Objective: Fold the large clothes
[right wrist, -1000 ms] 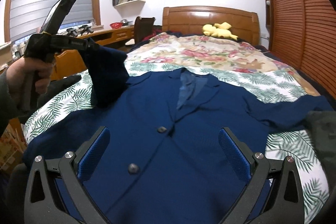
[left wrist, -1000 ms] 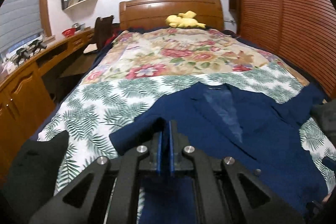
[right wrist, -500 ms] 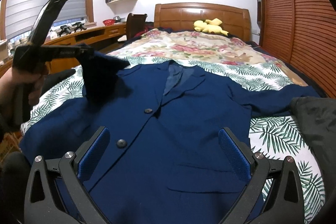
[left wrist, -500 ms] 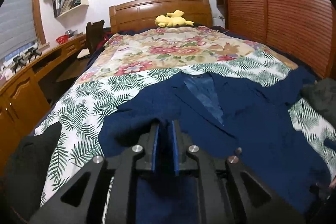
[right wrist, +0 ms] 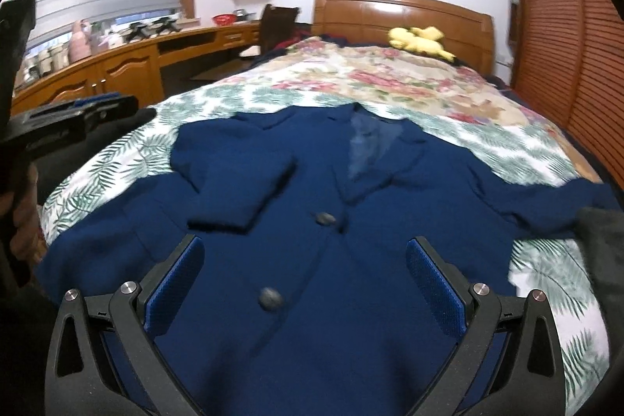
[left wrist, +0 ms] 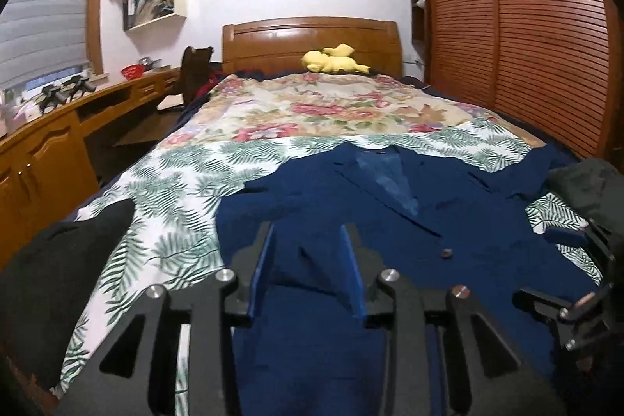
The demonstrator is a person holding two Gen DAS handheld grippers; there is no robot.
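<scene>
A navy blue jacket [right wrist: 351, 221] lies face up on the bed, collar toward the headboard; it also shows in the left wrist view [left wrist: 390, 221]. Its left sleeve [right wrist: 241, 193] is folded in across the chest; the other sleeve [right wrist: 546, 197] stretches out to the right. My left gripper [left wrist: 308, 260] is open and empty, just above the folded sleeve; it shows from the side in the right wrist view [right wrist: 78, 115]. My right gripper [right wrist: 304, 283] is open and empty above the jacket's lower front, near two buttons.
The bed has a palm-leaf sheet [left wrist: 163, 197] and a floral cover [left wrist: 331, 104]. Dark garments lie at the left edge [left wrist: 58, 268] and right edge [right wrist: 600, 240]. A yellow plush toy [left wrist: 335, 59] sits by the headboard. A wooden desk [left wrist: 50, 151] runs along the left; a slatted wardrobe [left wrist: 526, 26] stands on the right.
My left gripper carried the sleeve inward, opened and let it go; the sleeve now lies folded on the chest. My right gripper stayed open, shifting slightly.
</scene>
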